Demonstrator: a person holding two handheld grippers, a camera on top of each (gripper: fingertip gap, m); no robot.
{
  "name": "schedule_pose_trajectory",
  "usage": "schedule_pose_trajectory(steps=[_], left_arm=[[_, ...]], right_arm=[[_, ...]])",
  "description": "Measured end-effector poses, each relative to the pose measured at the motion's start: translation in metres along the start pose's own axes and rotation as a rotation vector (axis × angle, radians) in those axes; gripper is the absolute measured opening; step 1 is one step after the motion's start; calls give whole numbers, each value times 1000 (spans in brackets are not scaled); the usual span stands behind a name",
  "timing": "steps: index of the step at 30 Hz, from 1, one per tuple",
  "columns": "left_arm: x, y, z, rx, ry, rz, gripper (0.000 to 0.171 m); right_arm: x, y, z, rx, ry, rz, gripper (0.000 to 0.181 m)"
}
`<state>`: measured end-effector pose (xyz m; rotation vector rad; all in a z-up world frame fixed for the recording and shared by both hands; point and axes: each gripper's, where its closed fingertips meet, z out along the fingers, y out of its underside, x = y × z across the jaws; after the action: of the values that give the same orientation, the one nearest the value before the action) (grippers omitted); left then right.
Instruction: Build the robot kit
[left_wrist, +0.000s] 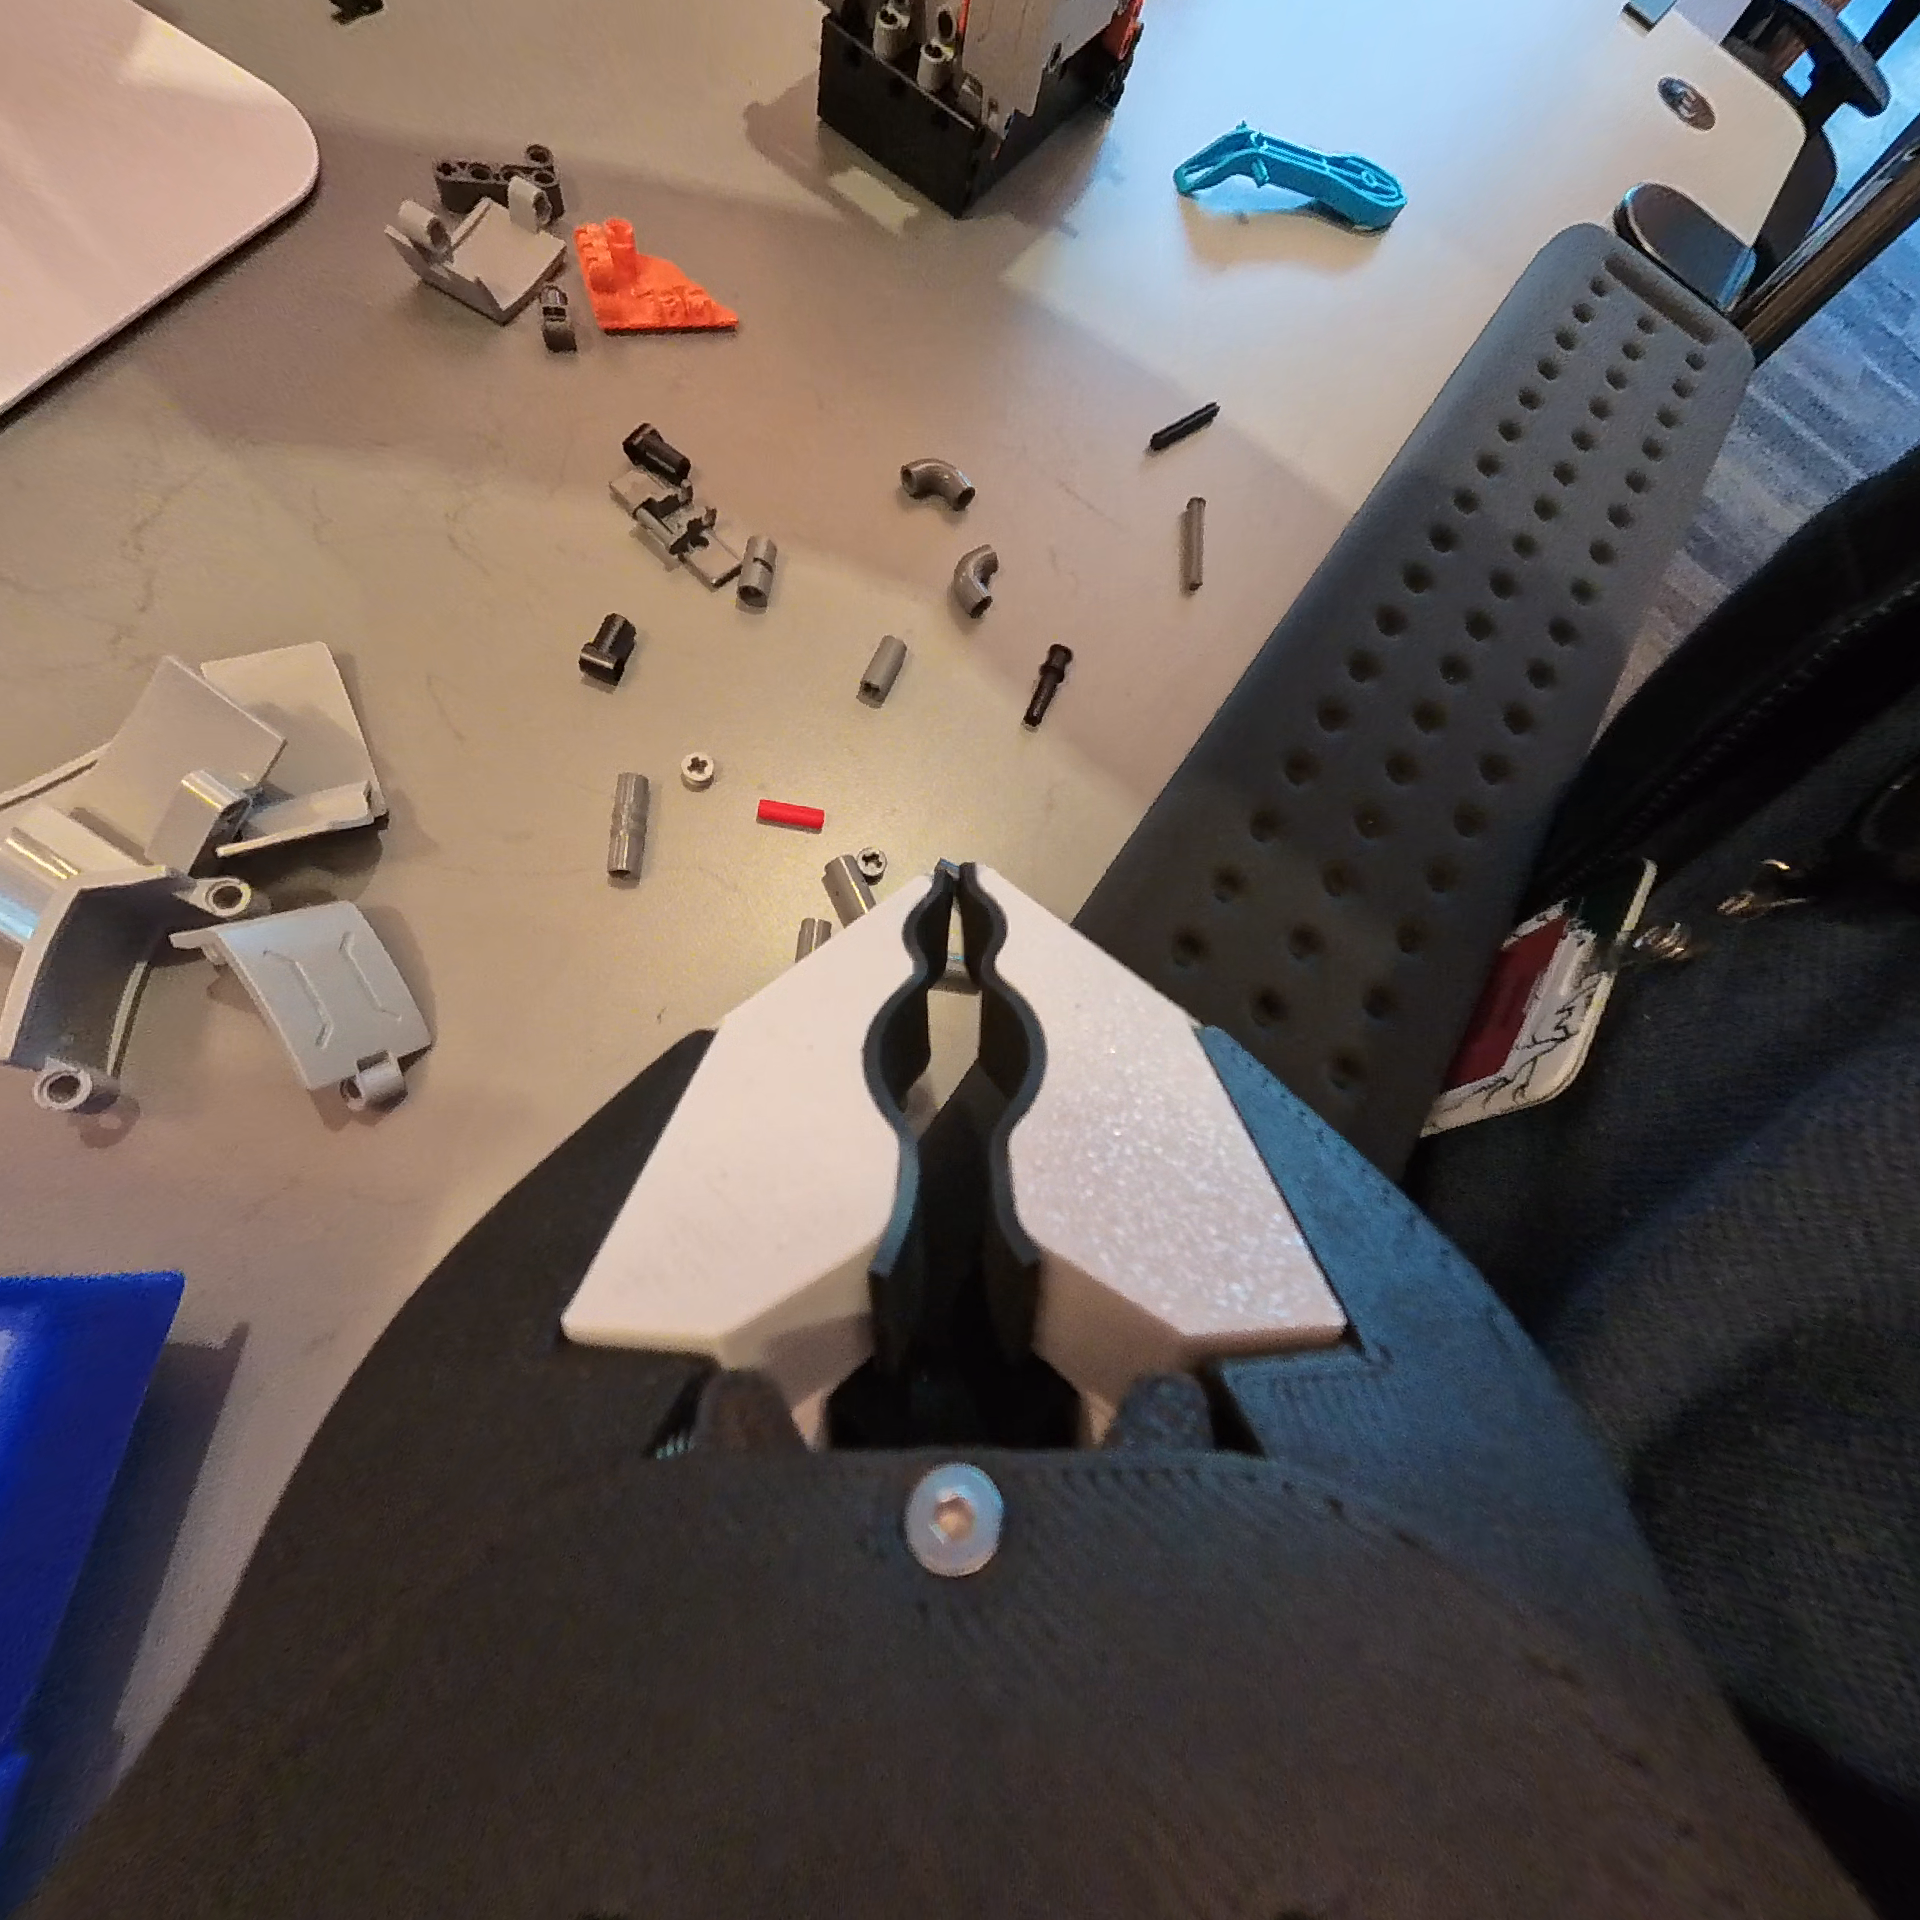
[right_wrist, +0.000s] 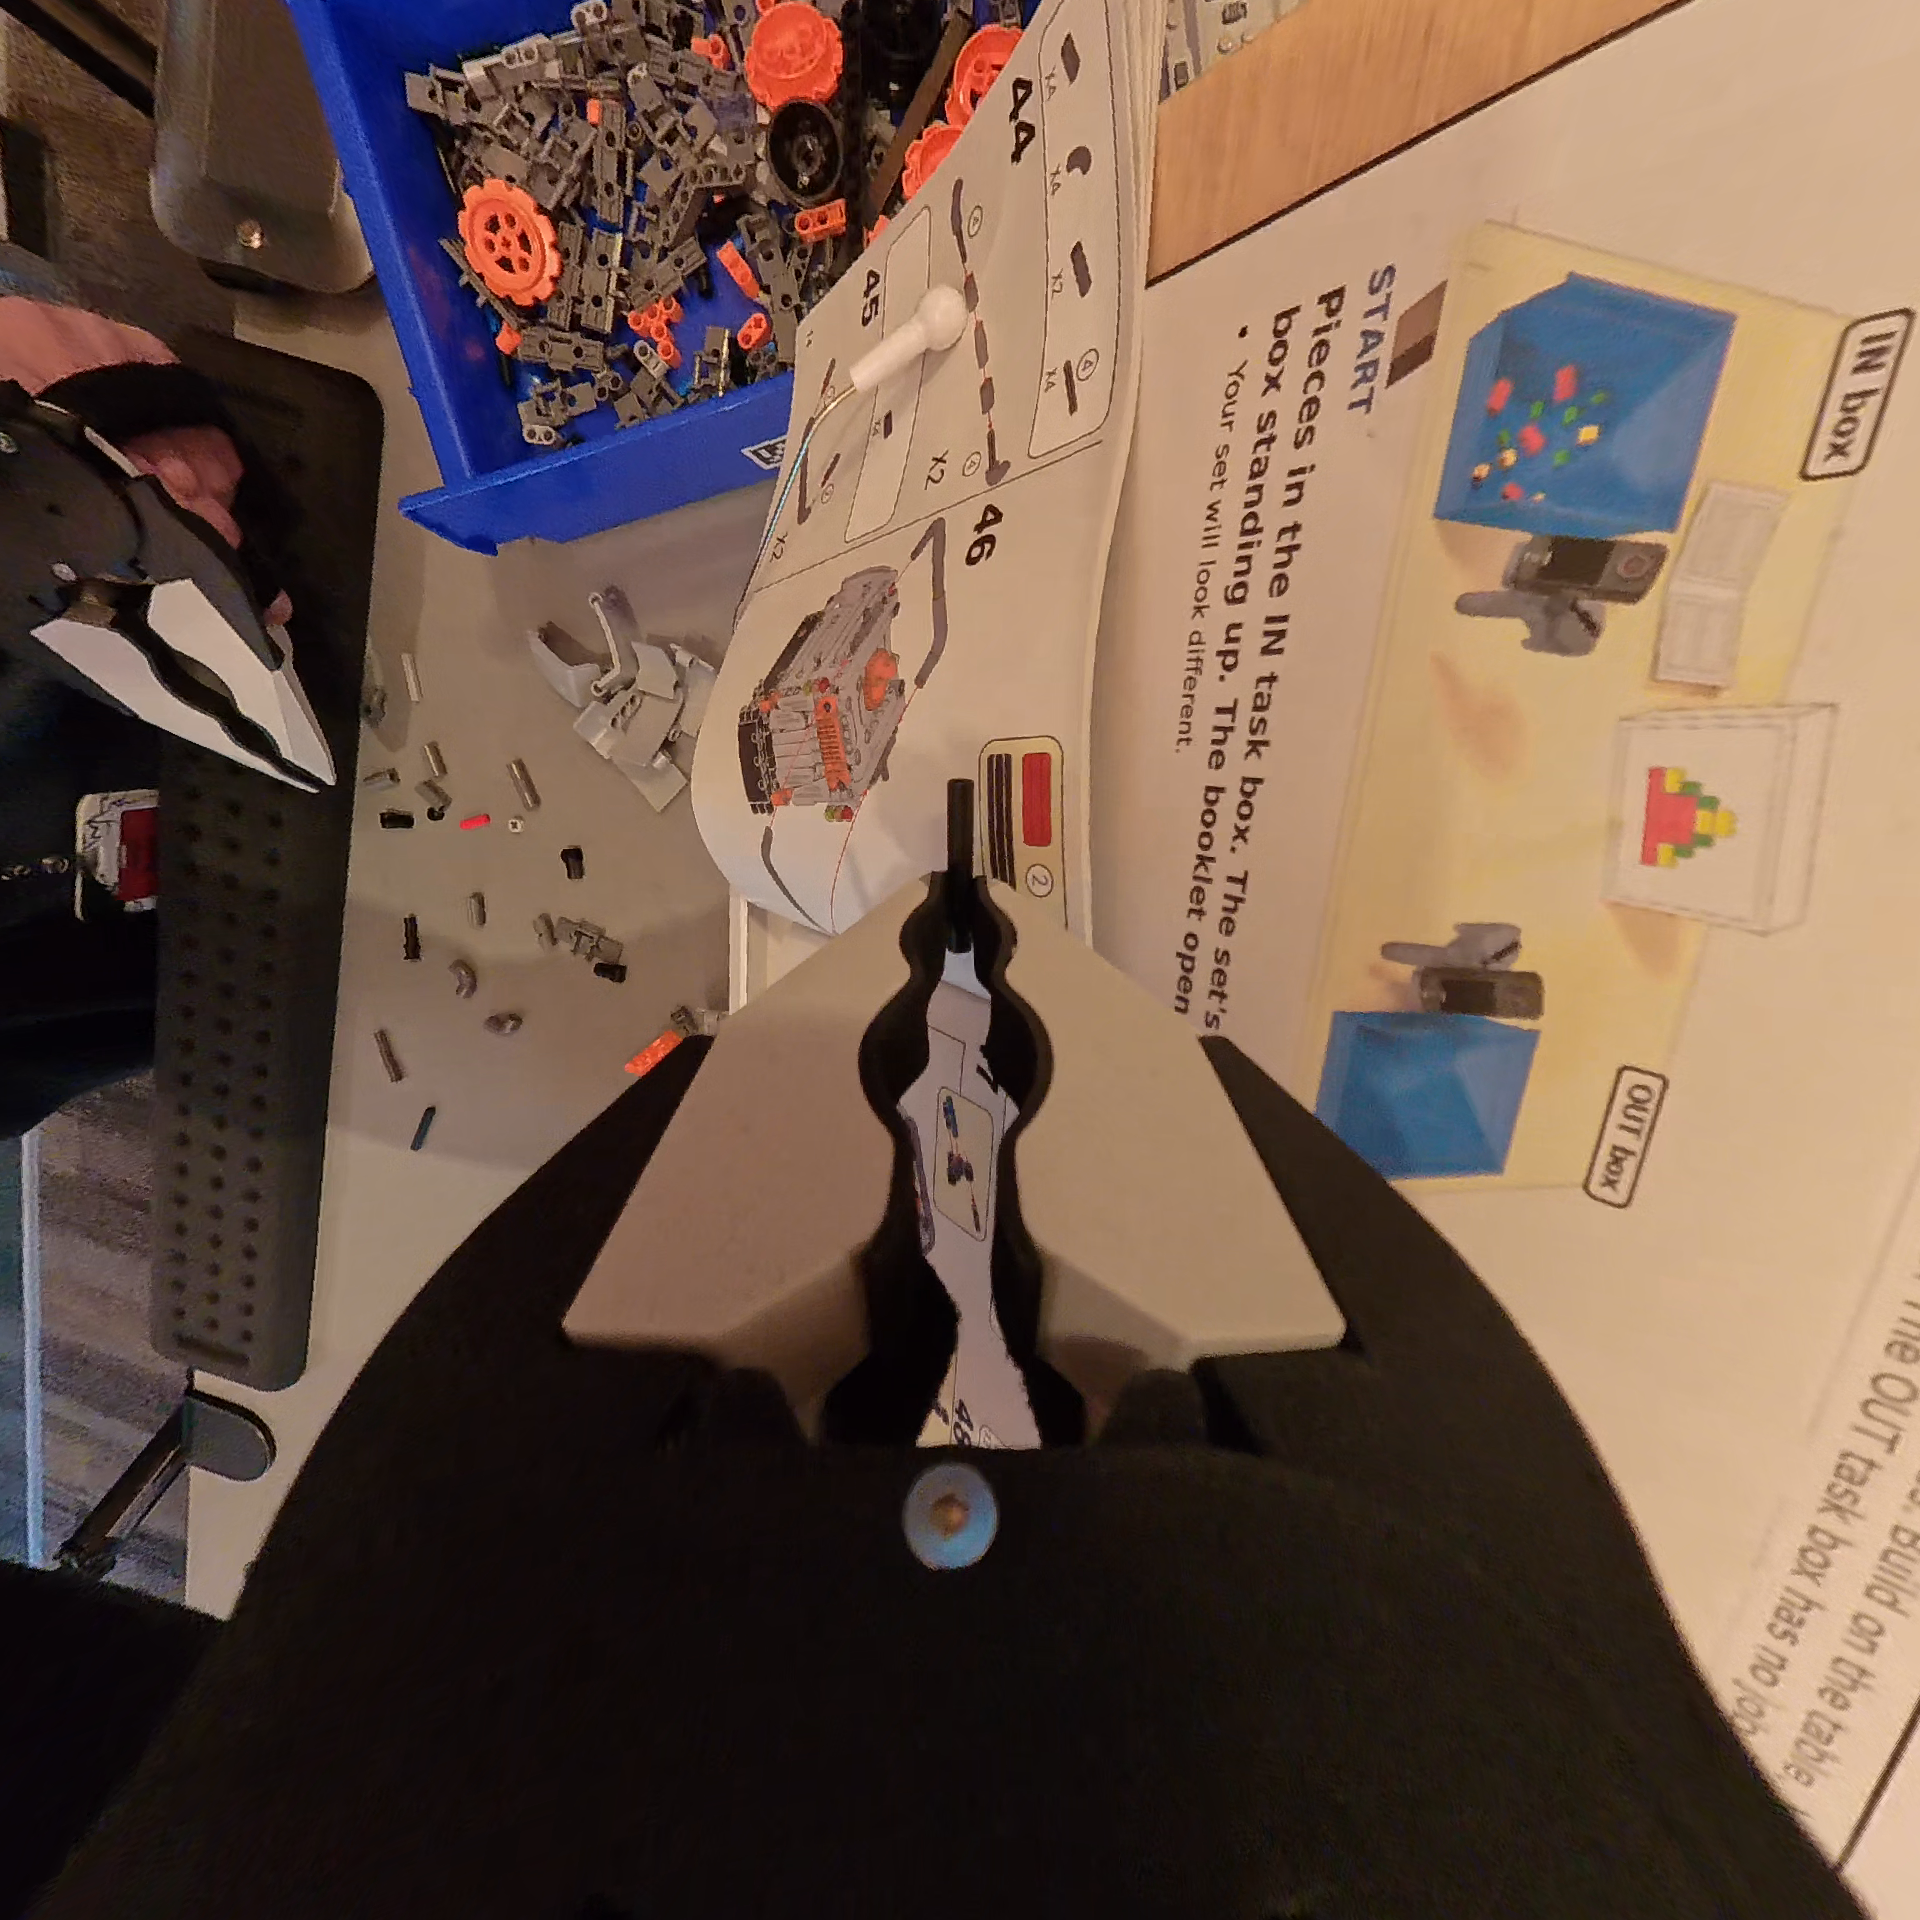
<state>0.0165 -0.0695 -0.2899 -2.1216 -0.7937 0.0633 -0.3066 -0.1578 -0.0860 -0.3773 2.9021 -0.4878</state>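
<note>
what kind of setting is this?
Likely an indoor data-collection workstation for brick building: a grey table strewn with small parts, a blue bin of bricks, an open instruction booklet.

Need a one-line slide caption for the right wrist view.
Right gripper shut on a thin black pin above an open instruction booklet, blue bin of parts beyond.

Two curved grey plastic elbow pieces (left_wrist: 937, 483) are seen, along with one short red plastic pin (left_wrist: 791, 815), one orange wedge-shaped plastic plate (left_wrist: 650, 283) and one teal plastic lever tool (left_wrist: 1294, 179). One blue plastic bin (right_wrist: 457, 343) and one open paper instruction booklet (right_wrist: 935, 540) are counted.
</note>
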Motion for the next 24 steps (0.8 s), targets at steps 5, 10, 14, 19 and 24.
schedule_pose_trajectory(steps=[5,10,14,19,24], left_arm=[[-4,-3,-2,8,-13,6,4],[-7,-15,-14,83,16,-22,24],[-5,-31,-28,172,103,-82,53],[4,-45,-35,246,216,-115,43],[18,-43,-30,217,276,-86,13]], right_arm=[[-4,4,-5,14,33,-4,0],[-37,10,-35,129,139,-7,0],[-90,23,-46,213,215,-29,0],[-157,51,-34,309,284,11,0],[-217,76,15,326,239,44,1]])
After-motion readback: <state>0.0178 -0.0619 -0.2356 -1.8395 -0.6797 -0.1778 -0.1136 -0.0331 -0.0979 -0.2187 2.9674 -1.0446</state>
